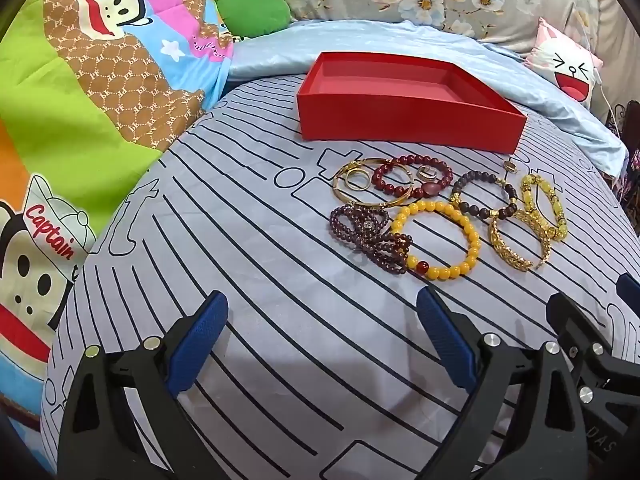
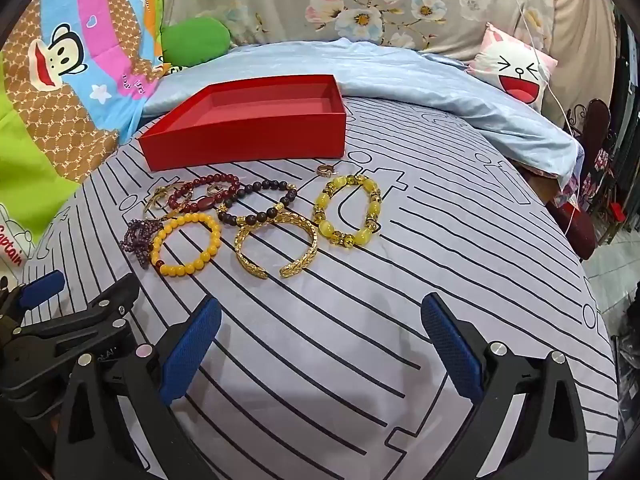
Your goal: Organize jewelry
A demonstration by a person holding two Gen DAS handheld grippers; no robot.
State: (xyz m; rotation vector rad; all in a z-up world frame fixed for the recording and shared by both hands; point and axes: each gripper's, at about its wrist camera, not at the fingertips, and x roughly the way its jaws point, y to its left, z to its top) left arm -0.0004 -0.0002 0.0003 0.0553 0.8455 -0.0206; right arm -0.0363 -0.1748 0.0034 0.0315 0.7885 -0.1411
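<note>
"Captain" read in red on cartoon monkey's hat at 9 o'clock, "DAS" seen on right gripper body at 4 o'clock

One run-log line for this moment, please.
stage: start | left hand-held gripper: open | right hand-held gripper: open | red box: empty | bracelets: on bed, untouched

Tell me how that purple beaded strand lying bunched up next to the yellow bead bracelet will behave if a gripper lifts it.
The purple beaded strand lies in slack loops, so it will probably droop and dangle rather than hold a ring shape. Its small round beads look smooth, so it could slip. One loop touches the yellow bead bracelet and may drag it.
</note>
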